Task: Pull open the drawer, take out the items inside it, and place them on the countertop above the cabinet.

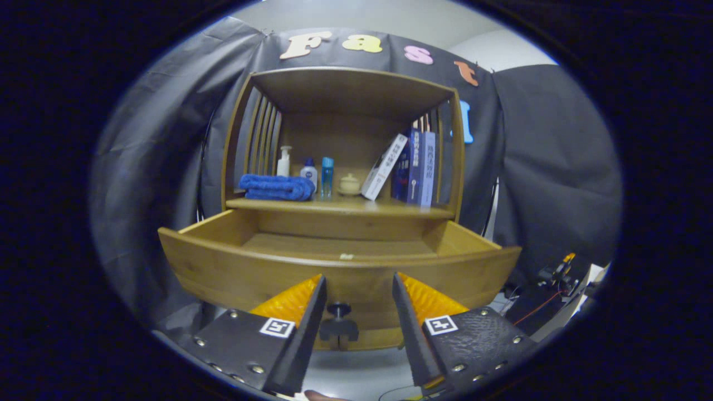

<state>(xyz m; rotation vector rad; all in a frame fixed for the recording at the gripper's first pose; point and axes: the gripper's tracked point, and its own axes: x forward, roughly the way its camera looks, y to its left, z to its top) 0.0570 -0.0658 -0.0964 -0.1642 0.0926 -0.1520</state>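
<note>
The hand-held gripper has its 2 fingers spread wide apart, gripping nothing. Between them, just ahead, sits the small dark round knob on the front panel of the honey-coloured wooden drawer; neither finger touches it.

The drawer is pulled well out of the wooden cabinet. Its curved front panel stands close before the fingers and hides most of the inside. What can be seen of the drawer's floor looks bare; a small pale spot sits on the front rim, and I cannot tell what it is.

Above the drawer runs the wooden countertop, under an open shelf bay with slatted sides. On it, from the left, lie a folded blue towel, then behind it a white pump bottle, a small white bottle with a blue cap and a slim clear-blue bottle. Near the middle stands a small cream lidded jar. To the right, a white book leans against 2 or more upright dark blue books.

Black cloth hangs behind and beside the cabinet. Low on the right, beyond the drawer's corner, lie cables and some gear with an orange part.
</note>
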